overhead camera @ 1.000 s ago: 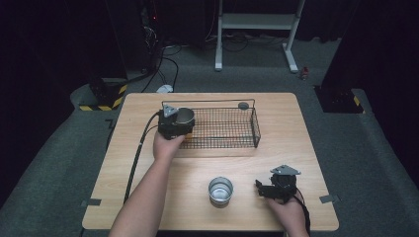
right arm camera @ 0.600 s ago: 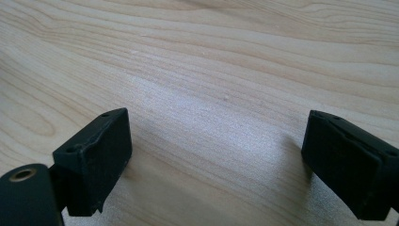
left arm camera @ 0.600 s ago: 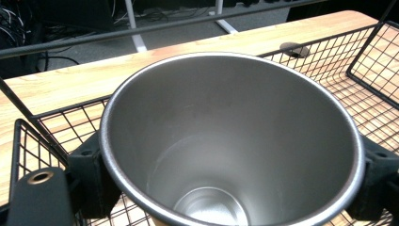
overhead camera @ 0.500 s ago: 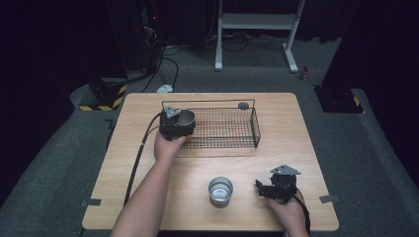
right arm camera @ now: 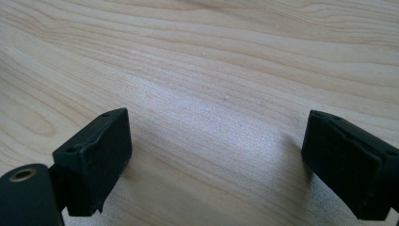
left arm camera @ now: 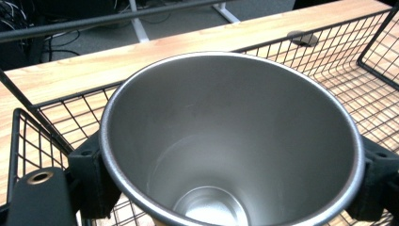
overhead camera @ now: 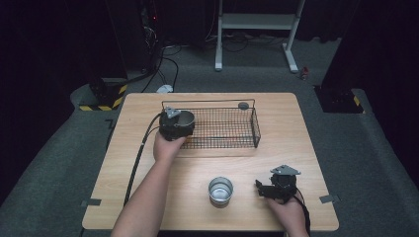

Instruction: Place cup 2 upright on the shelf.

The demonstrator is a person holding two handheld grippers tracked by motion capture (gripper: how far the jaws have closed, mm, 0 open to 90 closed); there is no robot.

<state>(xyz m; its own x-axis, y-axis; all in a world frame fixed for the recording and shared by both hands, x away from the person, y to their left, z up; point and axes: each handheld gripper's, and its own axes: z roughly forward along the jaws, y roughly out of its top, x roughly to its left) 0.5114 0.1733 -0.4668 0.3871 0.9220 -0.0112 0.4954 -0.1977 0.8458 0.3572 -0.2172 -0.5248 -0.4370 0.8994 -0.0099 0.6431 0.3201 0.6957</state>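
Wooden worktop (overhead camera: 148,197), wire basket (overhead camera: 254,126) toward its far side. Left gripper (overhead camera: 176,126) at basket's left end, jaws clamped on upright steel cup (left arm camera: 230,141), mouth up, over the mesh floor. Second cup (overhead camera: 220,190) near front edge, just left of right gripper (overhead camera: 276,187), jaws wide apart, empty.

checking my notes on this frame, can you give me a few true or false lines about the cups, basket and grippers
1. The left gripper grips a metal cup. True.
2. That cup lies on its side. False: it is upright, over the wire basket's left end.
3. The right gripper is open, with nothing between its jaws. True.
4. A second cup stands inside the basket. False: it stands on the table, in front of the basket.
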